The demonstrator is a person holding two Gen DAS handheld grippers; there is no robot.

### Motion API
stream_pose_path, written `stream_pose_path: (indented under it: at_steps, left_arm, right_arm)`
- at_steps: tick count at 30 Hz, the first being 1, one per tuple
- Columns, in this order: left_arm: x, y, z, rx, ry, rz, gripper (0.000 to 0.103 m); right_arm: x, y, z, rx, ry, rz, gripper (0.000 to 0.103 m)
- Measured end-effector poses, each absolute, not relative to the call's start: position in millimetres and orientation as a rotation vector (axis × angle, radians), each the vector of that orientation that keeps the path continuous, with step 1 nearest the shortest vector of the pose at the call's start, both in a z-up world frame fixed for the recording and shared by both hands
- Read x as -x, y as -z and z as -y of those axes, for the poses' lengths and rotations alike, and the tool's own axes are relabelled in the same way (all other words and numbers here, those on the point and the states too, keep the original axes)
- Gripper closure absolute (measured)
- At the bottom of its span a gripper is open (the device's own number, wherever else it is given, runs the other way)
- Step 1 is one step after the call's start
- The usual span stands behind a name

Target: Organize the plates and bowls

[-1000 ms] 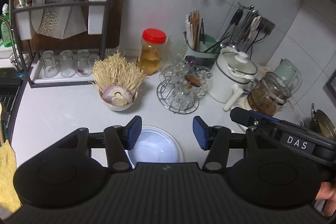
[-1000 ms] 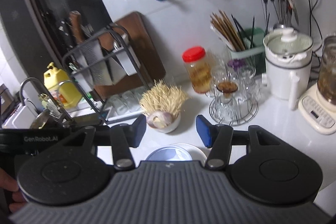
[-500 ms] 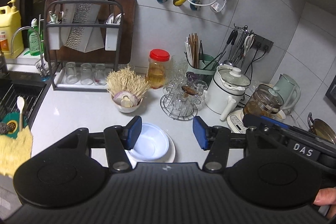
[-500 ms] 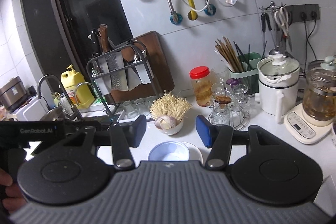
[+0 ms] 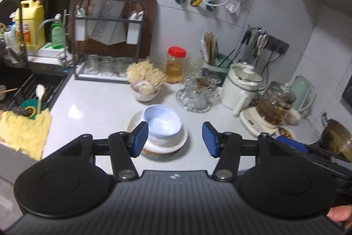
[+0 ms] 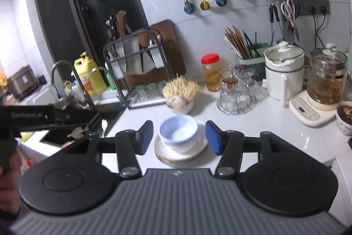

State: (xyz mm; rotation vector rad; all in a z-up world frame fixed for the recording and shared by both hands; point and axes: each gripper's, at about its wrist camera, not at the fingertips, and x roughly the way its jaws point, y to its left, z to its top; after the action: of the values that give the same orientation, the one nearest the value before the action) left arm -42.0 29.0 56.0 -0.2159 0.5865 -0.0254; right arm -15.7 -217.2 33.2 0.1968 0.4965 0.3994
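Both my claws are spread with nothing between the pads. Ahead of my right gripper [image 6: 179, 138], below and beyond the fingertips, sits the blue bowl [image 6: 178, 131], nested in a white bowl on the stacked plates [image 6: 176, 156] on the counter [image 6: 275, 129]. From my left gripper [image 5: 175, 139] the same stack lies ahead but left of centre, its rim partly behind my left blue pad [image 5: 139, 139]. The stack is round, so no axis matters; I judge the right claw better lined up, square on the bowl.

Just past the stack stands a small bowl of enoki mushrooms [image 6: 180, 93]; to the right of that, a wire glass rack [image 6: 237, 91]. Further back are the red-lidded jar [image 6: 211, 72] and knife rack [image 6: 136, 58]. Nothing blocks the straight path down.
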Motion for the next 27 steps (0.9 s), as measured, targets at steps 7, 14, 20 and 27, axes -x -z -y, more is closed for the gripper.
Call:
stream_pose_path:
  at_steps: [7, 14, 20, 27]
  left_arm:
    - [69, -37, -31, 0.262, -0.009, -0.615, 0.042]
    - [78, -30, -26, 0.256, -0.026, -0.626, 0.037]
    - [78, -27, -25, 0.243, -0.028, -0.645, 0.032]
    - [72, -26, -19, 0.206, -0.045, -0.659, 0.013]
  right_arm:
    - [30, -24, 222, -0.164, -0.402, -0.506, 0.047]
    - [39, -25, 219, -0.134, -0.392, -0.490, 0.047]
    - [42, -25, 217, -0.123, -0.376, -0.495, 0.047]
    - [40, -24, 216, -0.102, -0.352, -0.520, 0.036]
